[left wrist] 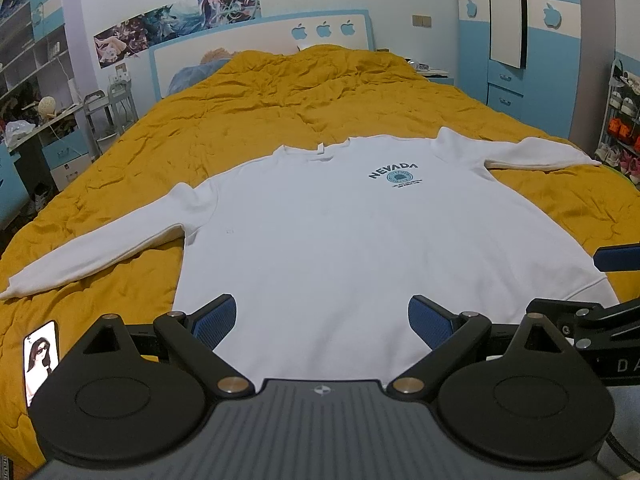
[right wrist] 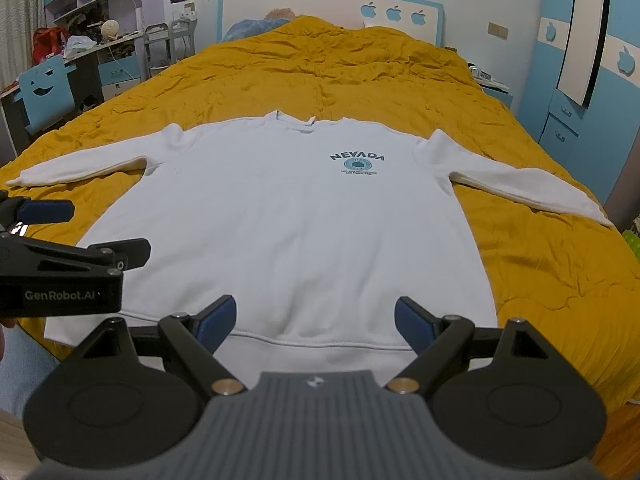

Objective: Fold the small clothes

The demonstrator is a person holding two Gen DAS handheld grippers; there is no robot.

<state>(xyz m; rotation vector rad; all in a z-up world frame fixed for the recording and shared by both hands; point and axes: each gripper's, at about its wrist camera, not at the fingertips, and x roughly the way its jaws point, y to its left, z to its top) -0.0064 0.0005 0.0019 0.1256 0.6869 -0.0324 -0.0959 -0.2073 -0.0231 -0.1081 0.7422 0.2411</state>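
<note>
**Left wrist view: white sweatshirt lying flat, both claws spread above its hem**

Left wrist view showing a white sweatshirt (left wrist: 340, 240) lying face up on the mustard-yellow quilt (left wrist: 280, 100) of the bed, collar pointing toward the blue-and-white headboard (left wrist: 224, 40), both sleeves stretching out to the sides. Carrying a dark "NEVADA" print (left wrist: 394, 174) on the chest. Hem lying nearest the cameras, partly hiding behind the claws.

Left claw (left wrist: 322, 322) hovering over the hem area, blue pads spreading wide apart, gripping nothing. Right claw (right wrist: 314, 322) hanging just above the hem band, its pads likewise standing well apart and holding nothing; touching the cloth or not, impossible telling from these angles.

Each claw appearing at the edge of the other's view: the right one poking in from the right side of the left wrist view, the left one reaching in from the left of the right wrist view, over the sweatshirt's lower corner.

Lying on the quilt near the left sleeve cuff, a phone (left wrist: 40, 360) displaying a portrait. Standing beyond the bed, a blue wardrobe (right wrist: 580, 80) on the right and a cluttered desk (right wrist: 100, 48) with shelves on the left
</note>
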